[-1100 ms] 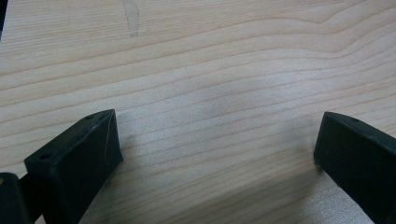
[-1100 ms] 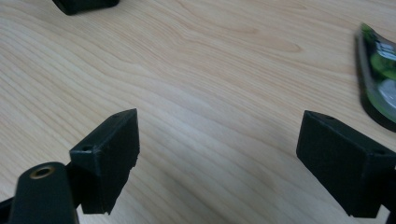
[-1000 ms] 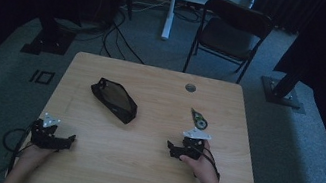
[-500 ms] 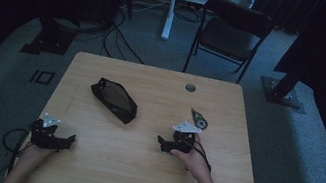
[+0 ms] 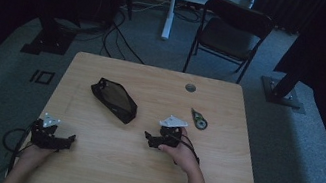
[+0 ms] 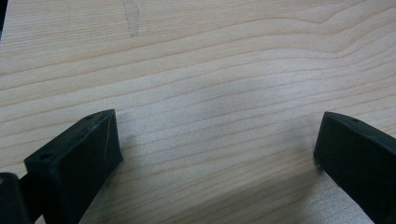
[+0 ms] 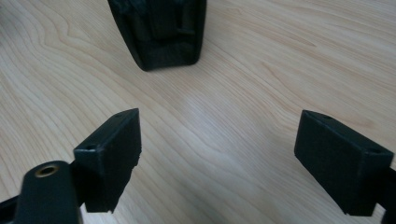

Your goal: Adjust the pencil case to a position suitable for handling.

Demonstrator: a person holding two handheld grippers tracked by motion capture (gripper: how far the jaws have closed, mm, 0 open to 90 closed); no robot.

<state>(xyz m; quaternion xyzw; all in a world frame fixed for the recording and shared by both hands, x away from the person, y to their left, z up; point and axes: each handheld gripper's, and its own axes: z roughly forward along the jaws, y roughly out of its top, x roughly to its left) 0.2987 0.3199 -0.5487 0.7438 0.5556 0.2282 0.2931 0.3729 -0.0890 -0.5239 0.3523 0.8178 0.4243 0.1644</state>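
Your right gripper (image 5: 148, 139) sits near the middle of the wooden table (image 5: 216, 182), its jaws spread wide with bare wood between them; in the right gripper view (image 7: 217, 161) the two black pads stand well apart and touch nothing. The black pouch (image 5: 114, 99) lies at about ten o'clock from that gripper, near it but clear of the jaws; in the right gripper view the pouch (image 7: 159, 30) shows straight ahead at twelve o'clock, its narrow end turned toward you, flat on the wood. Seen from above, it lies slantwise, one end toward the far left of the table and the other toward the middle.

Your left gripper (image 5: 68, 140) rests low at the near left of the table, roughly at eight o'clock from the pouch and well apart from it; its jaws are also wide, and the left gripper view (image 6: 217, 158) shows plain wood grain between the two pads, with nothing held.

A small green-and-white tape dispenser (image 5: 199, 120) lies at about one o'clock from your right hand (image 5: 183, 153), just beyond the grey plate on the gripper; a round grommet (image 5: 190, 88) sits in the tabletop near the far edge, at twelve o'clock from that hand. Beyond the table a dark folding chair (image 5: 232, 32) stands on the grey floor.
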